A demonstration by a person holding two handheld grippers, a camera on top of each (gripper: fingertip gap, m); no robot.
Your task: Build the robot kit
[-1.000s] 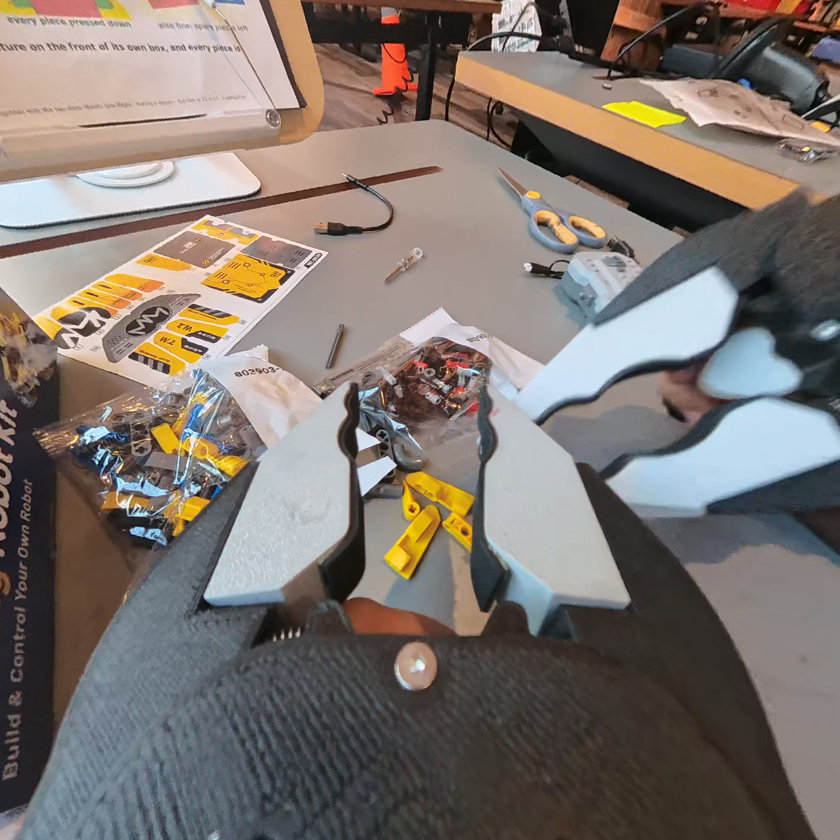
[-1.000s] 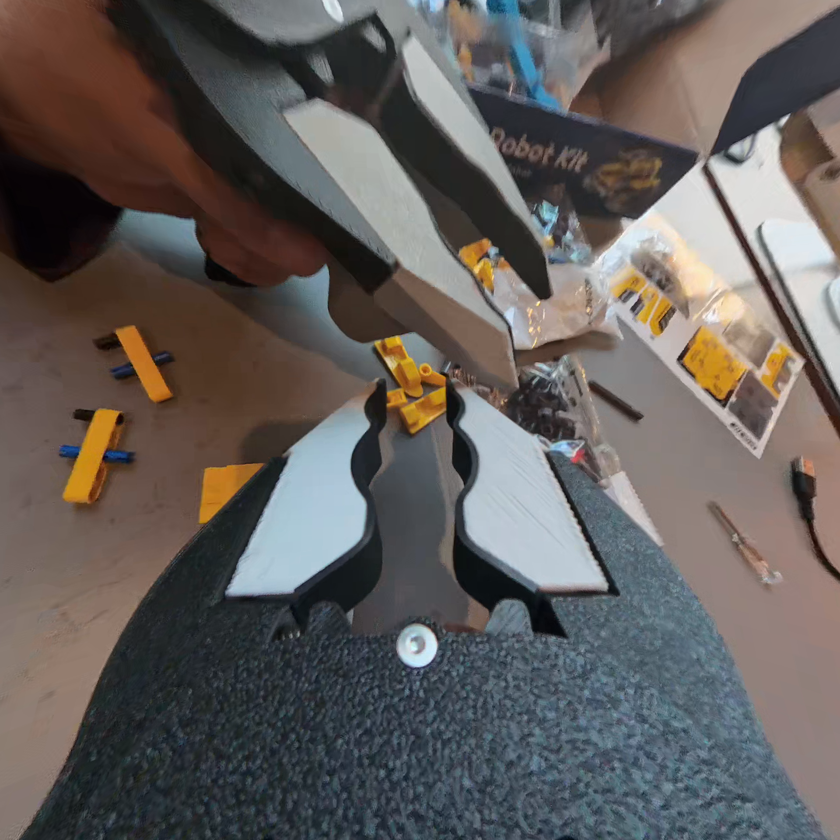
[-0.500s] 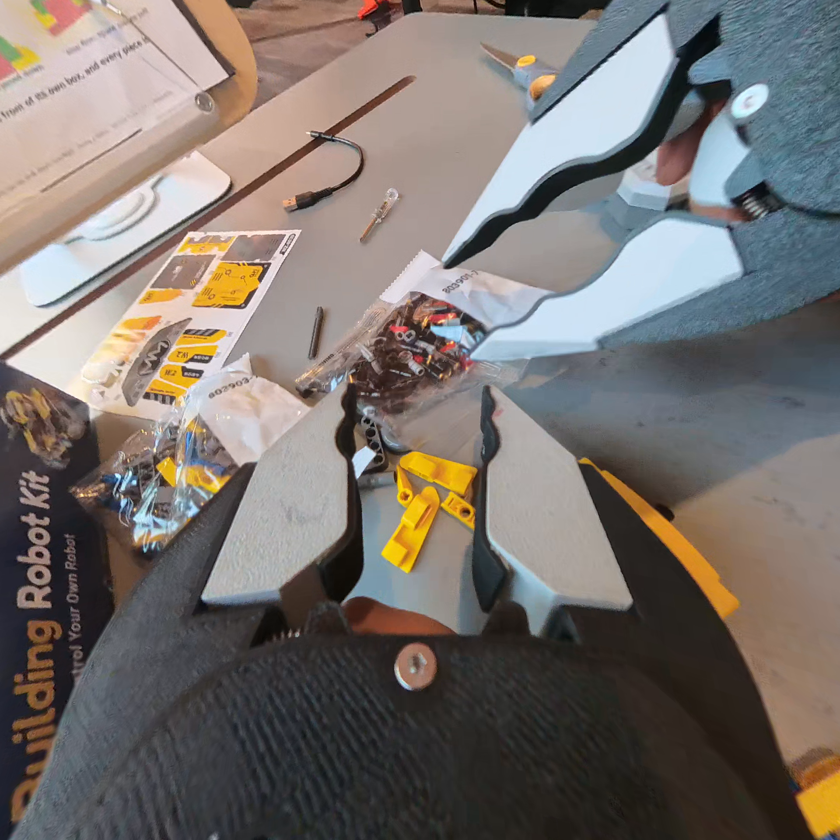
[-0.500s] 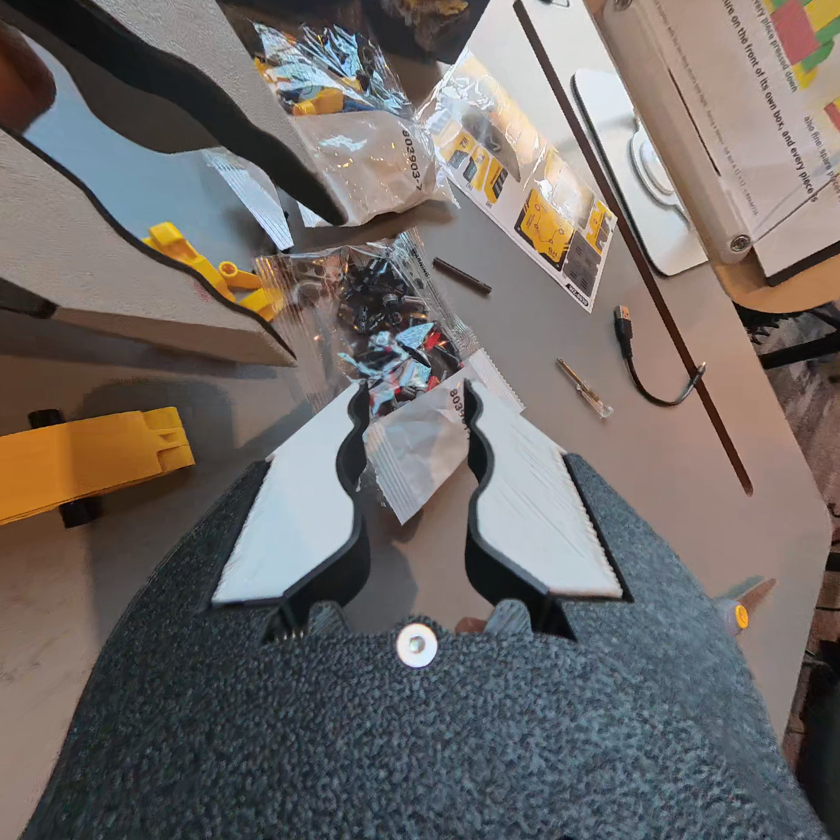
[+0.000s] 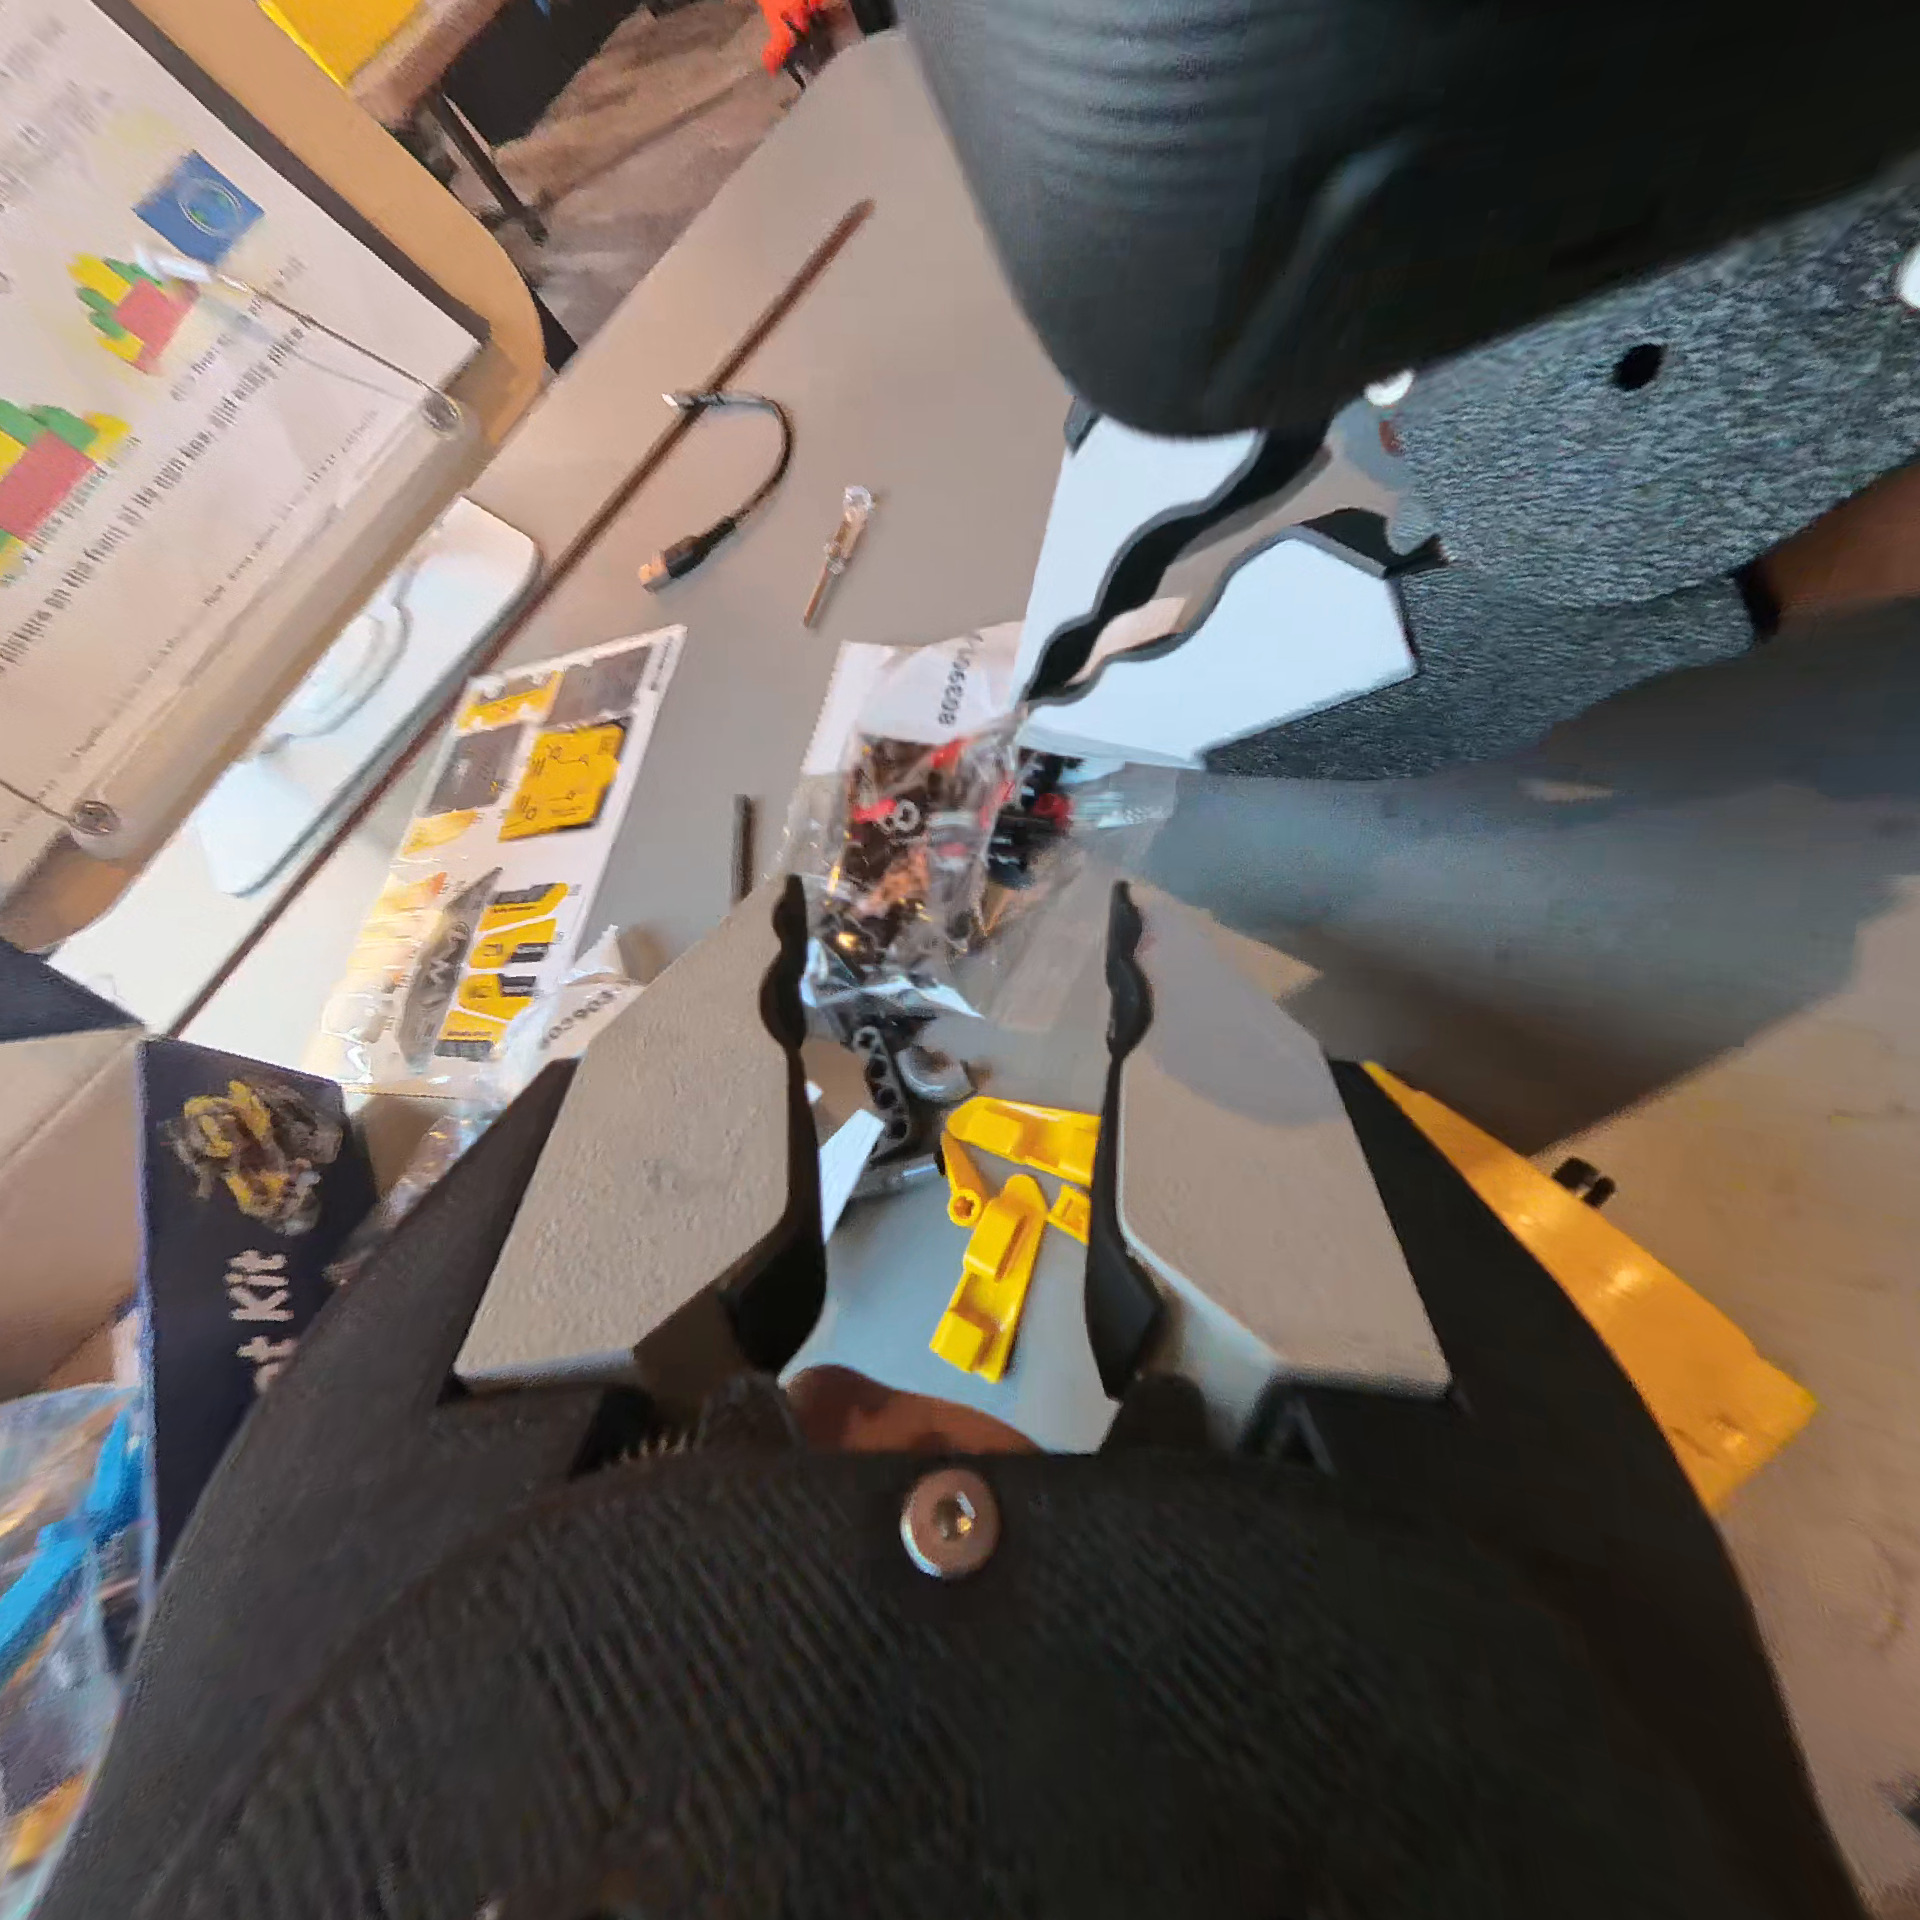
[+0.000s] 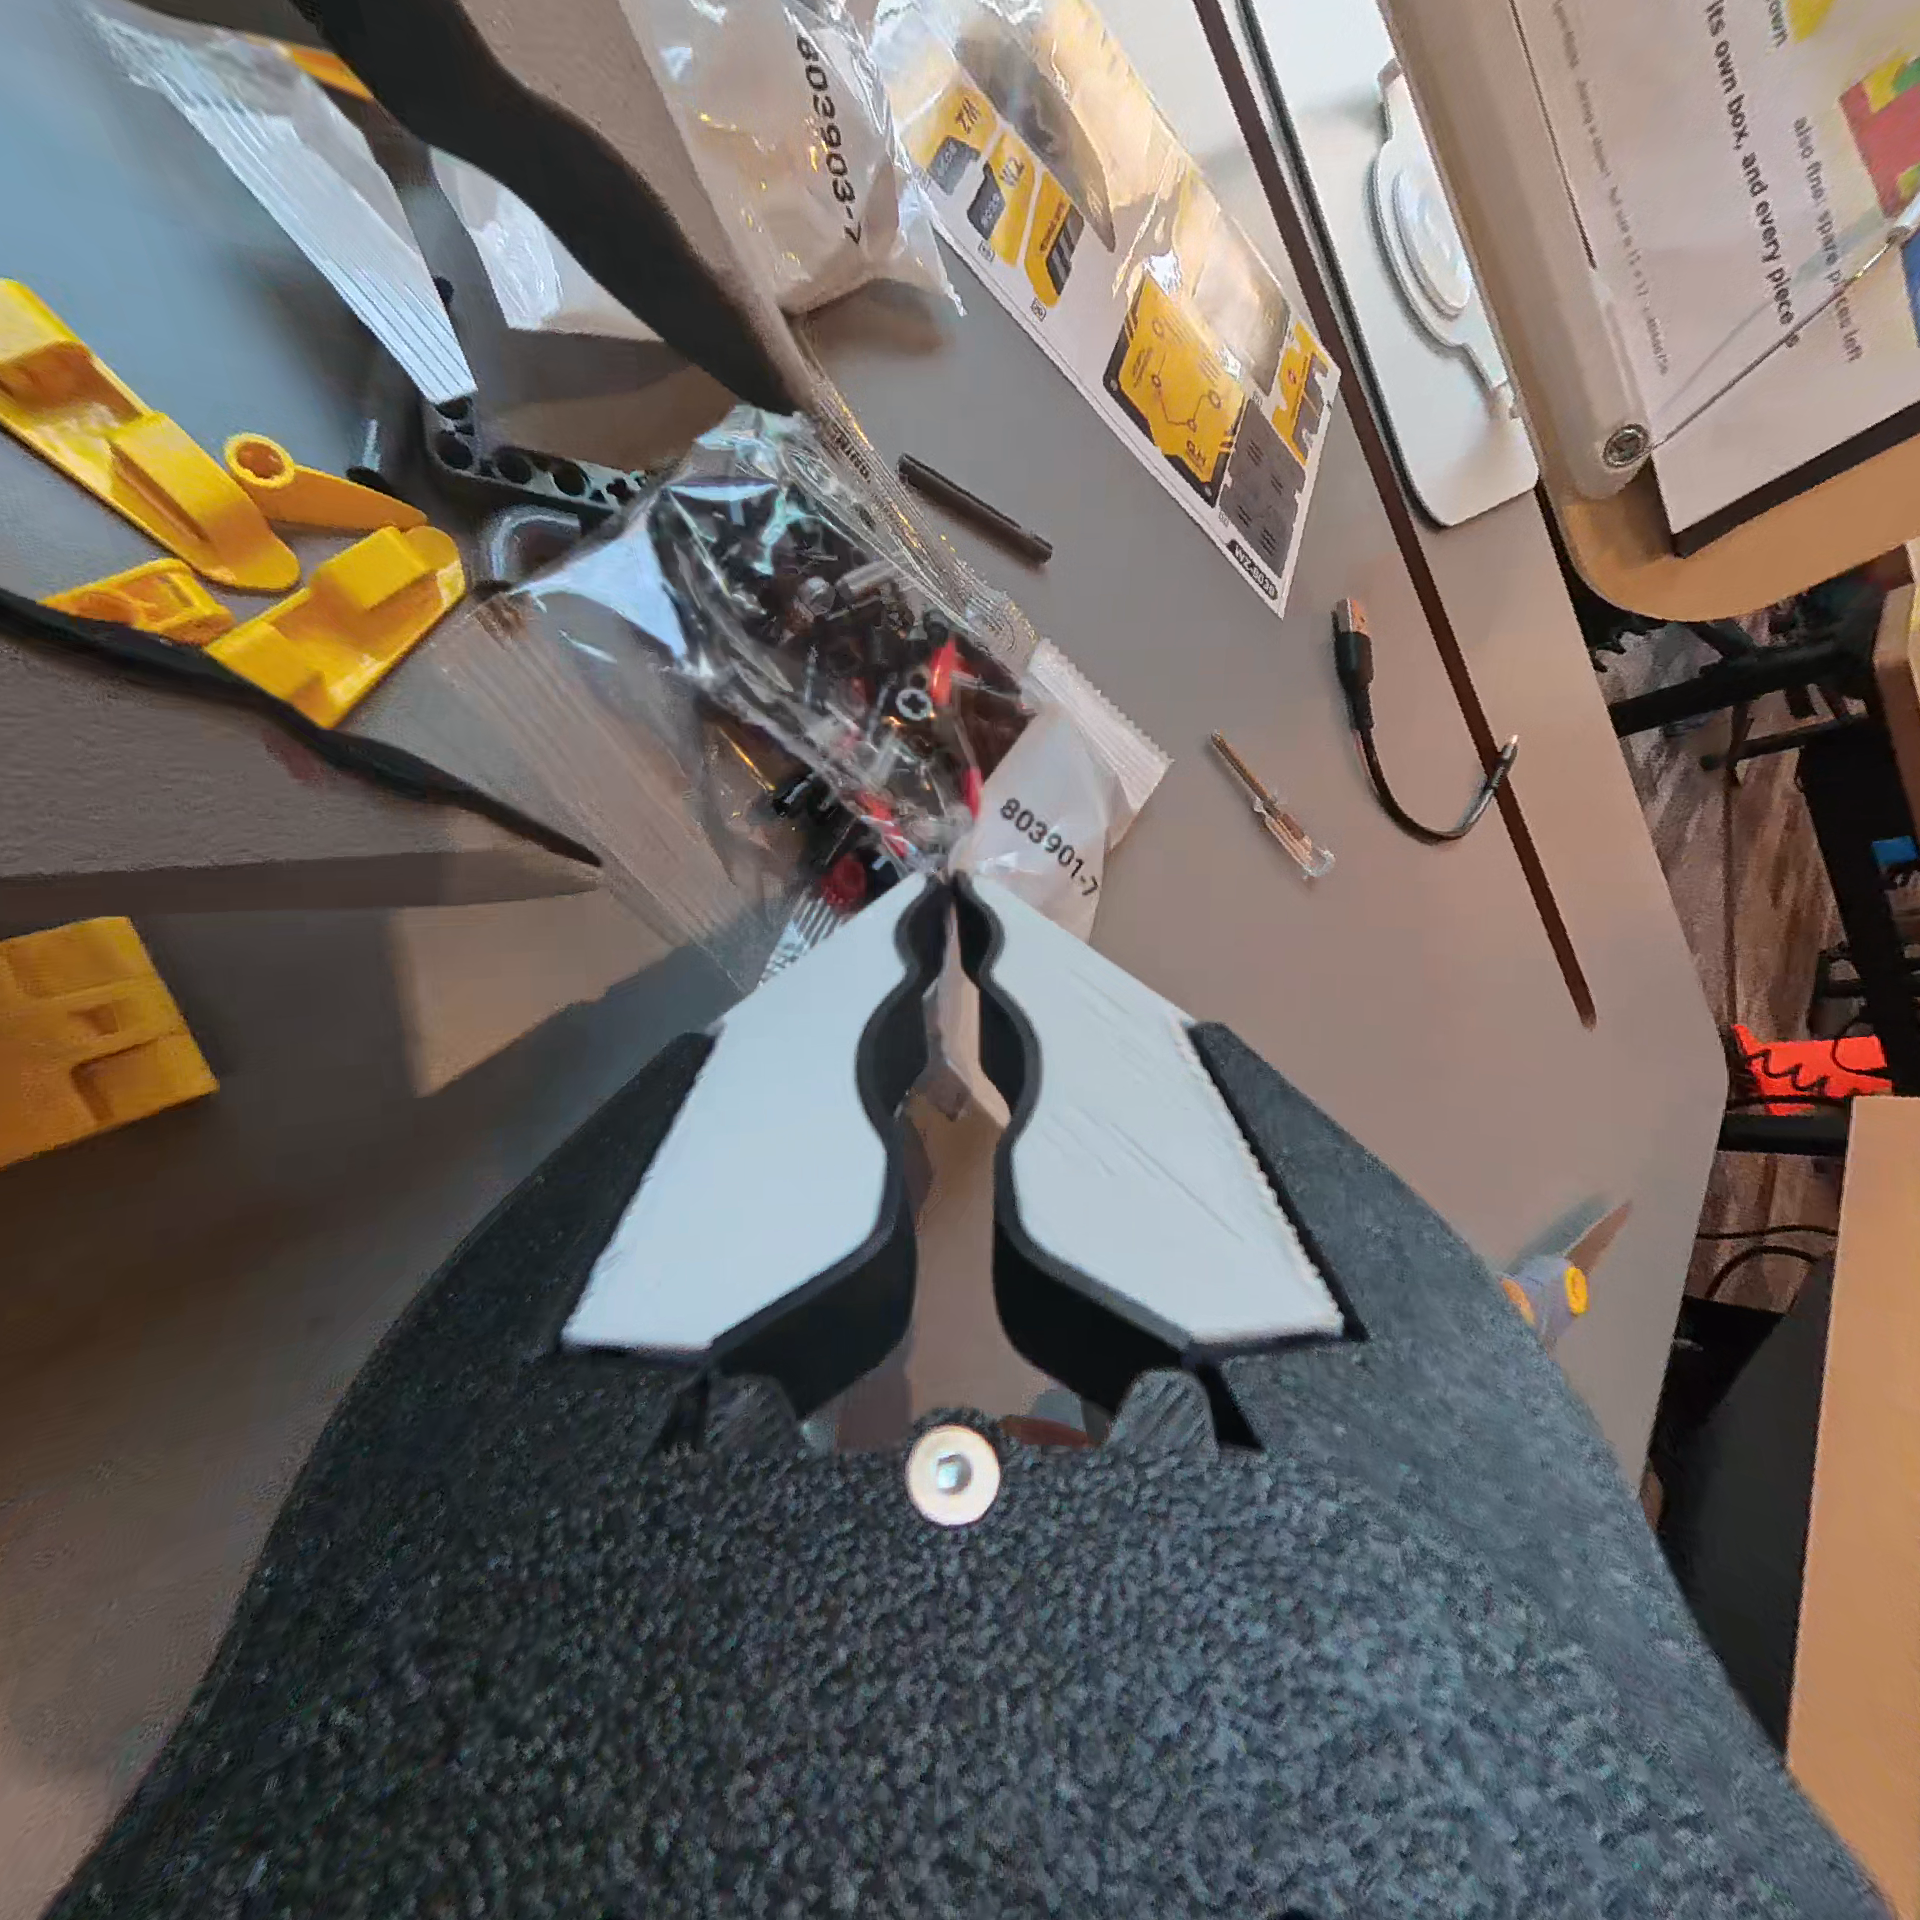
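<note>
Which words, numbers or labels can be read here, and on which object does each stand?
I cannot copy writing; these bear it.
Clear plastic bag of black and red parts, pinched by the right gripper: black number.
Second clear plastic bag: black number.
Yellow and black sticker sheet: tiny codes, too small.
Dark blue cardboard box: white lettering.
White printed sheet behind clear panel: text lines.

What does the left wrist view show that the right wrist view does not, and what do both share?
Only the left: a dark kit box and the open left claw. Only the right: scissor handles at the table edge. Both: the right claw shut on a clear parts bag, yellow pieces, a sticker sheet and a black cable.
</note>
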